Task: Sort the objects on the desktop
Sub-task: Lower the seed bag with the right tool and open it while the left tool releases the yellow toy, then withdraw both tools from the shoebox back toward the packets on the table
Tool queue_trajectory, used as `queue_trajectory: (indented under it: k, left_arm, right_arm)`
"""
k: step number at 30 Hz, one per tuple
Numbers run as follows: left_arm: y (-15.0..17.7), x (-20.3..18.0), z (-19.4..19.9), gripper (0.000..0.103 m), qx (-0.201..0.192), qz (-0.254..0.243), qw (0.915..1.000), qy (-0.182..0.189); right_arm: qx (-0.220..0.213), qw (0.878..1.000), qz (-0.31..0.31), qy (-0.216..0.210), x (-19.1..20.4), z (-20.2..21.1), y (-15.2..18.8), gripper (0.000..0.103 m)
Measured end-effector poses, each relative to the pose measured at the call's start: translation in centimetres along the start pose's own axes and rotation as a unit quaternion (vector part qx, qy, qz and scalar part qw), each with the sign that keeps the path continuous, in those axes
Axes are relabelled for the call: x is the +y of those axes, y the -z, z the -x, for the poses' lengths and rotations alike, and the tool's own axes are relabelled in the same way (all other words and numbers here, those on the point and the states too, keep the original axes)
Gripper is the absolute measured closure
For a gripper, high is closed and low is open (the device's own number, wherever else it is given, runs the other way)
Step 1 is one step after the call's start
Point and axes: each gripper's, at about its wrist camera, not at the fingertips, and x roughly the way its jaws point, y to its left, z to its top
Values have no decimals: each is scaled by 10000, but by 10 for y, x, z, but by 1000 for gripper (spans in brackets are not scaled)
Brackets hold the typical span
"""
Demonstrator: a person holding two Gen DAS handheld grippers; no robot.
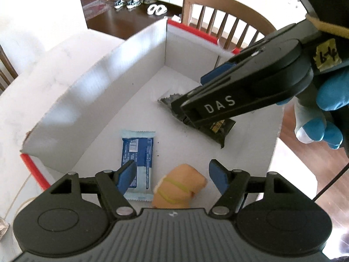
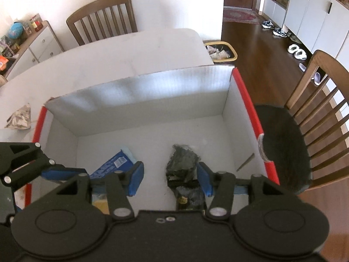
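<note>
Both grippers hang over an open white box (image 2: 139, 91) with red-edged walls, standing on a white desk (image 2: 109, 54). From the left wrist view, the left gripper (image 1: 172, 175) has its blue pads spread, nothing pinched between them; below the gap lie a blue snack bar (image 1: 139, 152) and a tan toy hot dog (image 1: 178, 185) with a yellow-green squiggle. The right gripper (image 2: 170, 178) is also spread, its pads clear of the dark crinkled packet (image 2: 183, 161) on the box floor beneath it. In the left view that gripper's black body crosses the right side of the box and covers much of the packet, with a blue-gloved hand (image 1: 322, 113) behind it.

Around the box: a wooden chair (image 2: 322, 100) with a dark seat cushion on the right, a second chair (image 2: 104, 17) behind the desk, a crumpled wrapper (image 2: 20, 118) on the desk left of the box, and a yellow-rimmed bin (image 2: 222, 52) on the wooden floor.

The snack bar lies flat, pale sealed ends, long axis running from the near wall toward the far wall. The packet lies flat too, its long axis roughly the same way, jagged end toward the far wall.
</note>
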Motion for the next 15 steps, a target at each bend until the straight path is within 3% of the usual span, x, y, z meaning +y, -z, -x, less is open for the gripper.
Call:
queue_trajectory:
  k: [15]
  left_arm:
    - [25,-3,54,30,-598,141,9981,-9]
  right_arm:
    - [-572,9979,-131,-280,15,60,23,48]
